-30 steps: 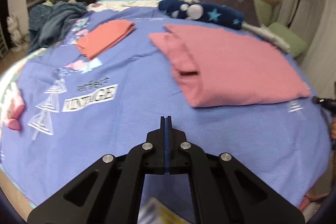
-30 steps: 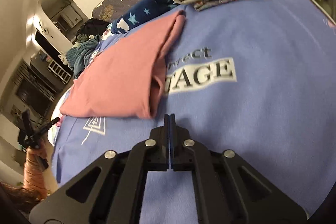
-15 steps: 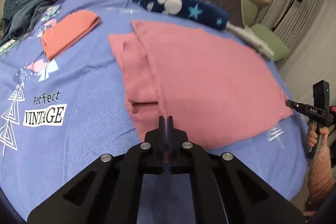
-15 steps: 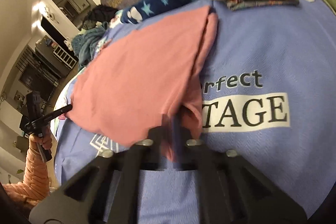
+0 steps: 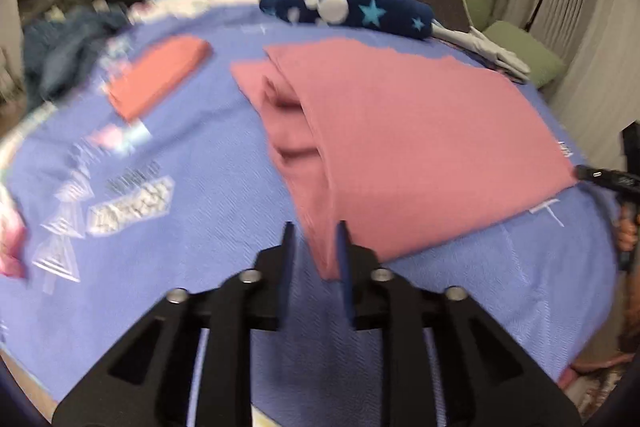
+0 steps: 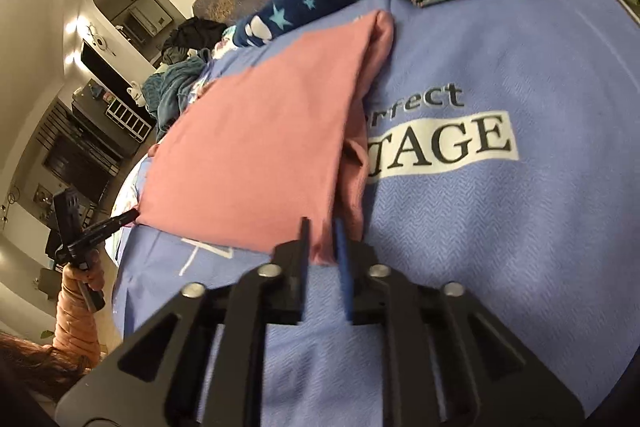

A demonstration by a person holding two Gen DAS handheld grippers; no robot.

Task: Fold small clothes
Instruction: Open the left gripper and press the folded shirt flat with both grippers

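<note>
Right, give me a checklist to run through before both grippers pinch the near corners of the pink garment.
1. left gripper has just been opening, gap visible: ok.
2. right gripper has just been opening, gap visible: ok.
3. Near corner of the pink garment between the left fingers: ok, pads not pressing yet.
4. Other near corner between the right fingers: ok, not gripped.
5. Garment lying flat on the blue bedspread: not ok, layers bunched along one folded edge.
6. Folded orange garment lies apart from it: ok.
</note>
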